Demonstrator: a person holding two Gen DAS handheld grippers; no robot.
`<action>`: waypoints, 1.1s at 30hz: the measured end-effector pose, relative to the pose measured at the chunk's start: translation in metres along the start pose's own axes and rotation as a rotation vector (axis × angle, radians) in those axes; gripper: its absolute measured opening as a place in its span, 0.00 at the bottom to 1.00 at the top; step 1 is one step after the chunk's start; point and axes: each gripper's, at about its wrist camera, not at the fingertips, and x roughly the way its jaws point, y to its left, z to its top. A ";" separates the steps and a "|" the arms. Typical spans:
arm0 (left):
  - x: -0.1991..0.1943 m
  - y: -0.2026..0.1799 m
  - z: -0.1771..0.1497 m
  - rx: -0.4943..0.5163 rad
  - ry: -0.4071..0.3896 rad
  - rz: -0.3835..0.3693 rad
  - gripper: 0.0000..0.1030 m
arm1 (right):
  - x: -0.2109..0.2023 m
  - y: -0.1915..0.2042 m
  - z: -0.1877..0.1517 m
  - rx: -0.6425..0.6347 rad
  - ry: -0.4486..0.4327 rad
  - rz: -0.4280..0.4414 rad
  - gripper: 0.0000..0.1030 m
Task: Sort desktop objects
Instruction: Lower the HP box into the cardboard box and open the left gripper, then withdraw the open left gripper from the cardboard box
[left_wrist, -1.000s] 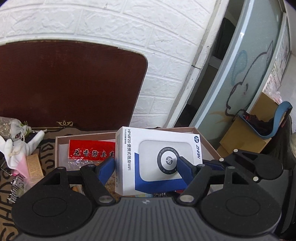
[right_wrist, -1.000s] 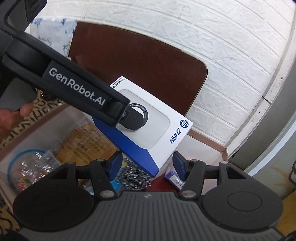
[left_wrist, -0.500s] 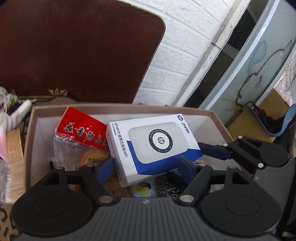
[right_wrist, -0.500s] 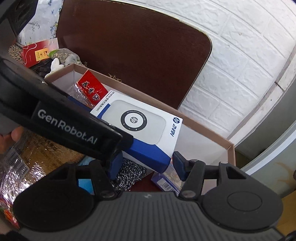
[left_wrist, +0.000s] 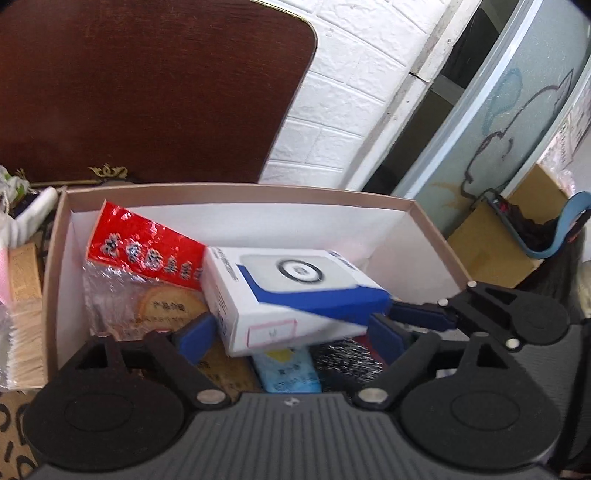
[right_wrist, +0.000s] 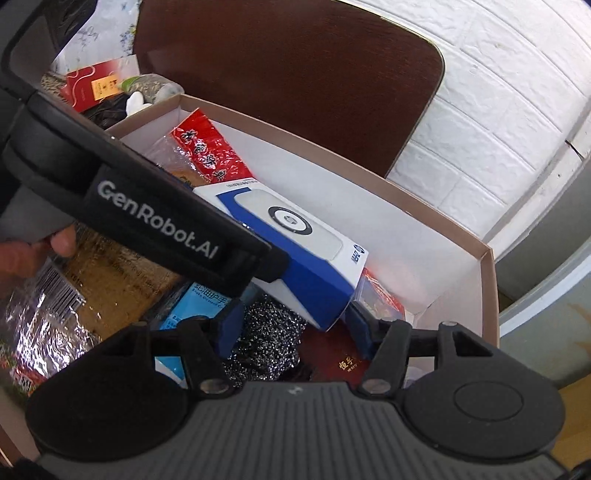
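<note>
Tongs (left_wrist: 291, 334) (right_wrist: 291, 328) both just widened, releasing white-blue box (left_wrist: 291, 291), now lower in carton (left_wrist: 236, 192).

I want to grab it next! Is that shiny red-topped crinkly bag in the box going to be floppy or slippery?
Probably floppy: the red-topped bag is thin crinkled film, already bent against the cardboard box wall. Its glossy wrap looks slippery, so it could slide in a grip. The round things inside might crack if squeezed.
</note>
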 end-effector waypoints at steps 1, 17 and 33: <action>-0.002 -0.001 0.000 0.002 0.004 -0.008 0.94 | -0.001 0.002 0.000 0.004 0.000 -0.006 0.68; -0.062 -0.017 -0.032 0.085 -0.072 -0.022 0.94 | -0.075 0.024 -0.016 0.235 -0.148 -0.089 0.86; -0.136 -0.016 -0.075 0.151 -0.164 0.076 0.94 | -0.125 0.099 -0.014 0.219 -0.280 -0.071 0.87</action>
